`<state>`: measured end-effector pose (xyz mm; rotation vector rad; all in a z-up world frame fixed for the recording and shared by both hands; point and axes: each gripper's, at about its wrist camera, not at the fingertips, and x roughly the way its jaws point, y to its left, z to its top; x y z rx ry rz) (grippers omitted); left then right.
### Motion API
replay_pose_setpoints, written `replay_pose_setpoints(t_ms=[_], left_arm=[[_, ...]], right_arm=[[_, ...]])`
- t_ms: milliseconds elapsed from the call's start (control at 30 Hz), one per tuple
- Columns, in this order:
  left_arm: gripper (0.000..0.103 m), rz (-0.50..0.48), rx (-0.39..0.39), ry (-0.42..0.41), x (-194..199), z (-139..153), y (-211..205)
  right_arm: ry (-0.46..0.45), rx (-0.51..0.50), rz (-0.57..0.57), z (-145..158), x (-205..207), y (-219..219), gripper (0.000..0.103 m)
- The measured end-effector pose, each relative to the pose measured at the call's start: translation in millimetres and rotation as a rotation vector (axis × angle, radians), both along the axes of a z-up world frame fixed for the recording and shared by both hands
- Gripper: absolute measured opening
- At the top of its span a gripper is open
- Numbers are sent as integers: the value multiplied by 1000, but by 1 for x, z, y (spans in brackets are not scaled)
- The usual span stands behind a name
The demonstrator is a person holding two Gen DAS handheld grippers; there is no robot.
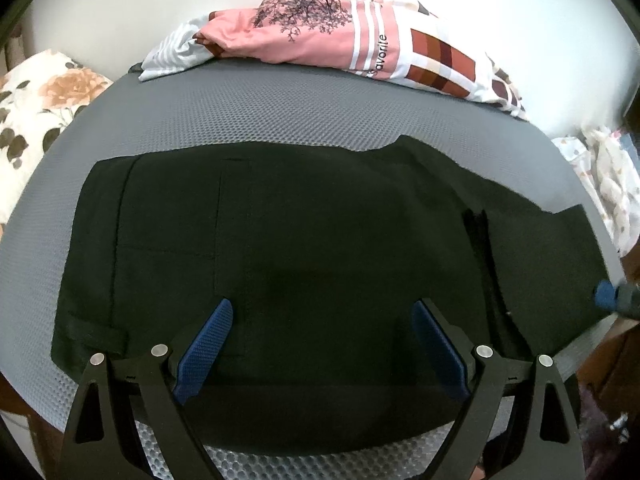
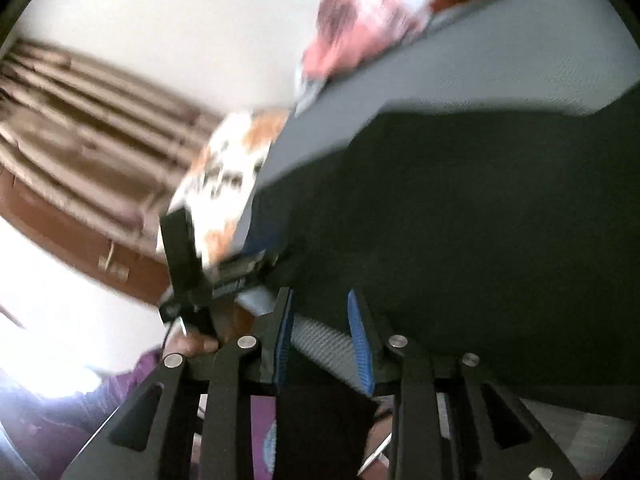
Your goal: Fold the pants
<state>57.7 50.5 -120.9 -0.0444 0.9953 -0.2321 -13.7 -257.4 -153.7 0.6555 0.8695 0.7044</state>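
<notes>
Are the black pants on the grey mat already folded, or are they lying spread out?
Cannot tell for certain. The black pants lie flat across the grey mat, waistband at left; whether the legs are stacked is unclear.

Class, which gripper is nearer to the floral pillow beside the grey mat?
Left. The left gripper hovers open over the black pants, towards the floral pillow; the right gripper is at the pants' opposite end.

Grey textured mat (image 1: 280,108), black pants (image 1: 320,220) (spread flat), patterned cloths (image 1: 320,28)
</notes>
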Motion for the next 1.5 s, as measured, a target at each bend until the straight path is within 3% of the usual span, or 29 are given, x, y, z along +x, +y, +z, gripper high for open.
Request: replay_pose_setpoints(t_ms=[133,300,367,467,600,700,767,867,1000,1133,1333,1500], left_arm=[[91,-27,-50,-2,-2,10,-5],[91,-97,-65,-38,-13,32,-26],[91,-120,-60,-39,-16,36,-37],[91,-168,-60,-34,-21,40,-56],[91,-231,-29,-74,-27,45,-89],[91,-247,-59,-60,-23,38,-108],[91,-255,-63,-50,-20,30,-117],[91,-258,-13,-9,-16,10,-126],[91,-231,35,33,-15,-9,-117],[91,-195,3,36,-12,-9,-104],[91,-193,34,16,-15,-12,-103],[92,-198,54,9,-16,-13,-106]], right_arm=[[-18,20,-188,8,-22,-80,28],[16,170,-431,-10,-54,-177,28],[38,200,-518,-23,-66,-204,28],[74,215,-562,-40,-73,-218,28],[48,204,-532,-48,-71,-204,28],[39,193,-485,-52,-61,-184,13],[45,151,-442,-53,-55,-170,12],[50,31,-371,-56,-47,-147,11],[-8,-276,-267,-43,-40,-109,10],[-53,-190,-237,-19,-29,-118,10],[-73,-264,-255,-1,25,-137,12],[-24,-352,-208,-15,75,-126,10]])
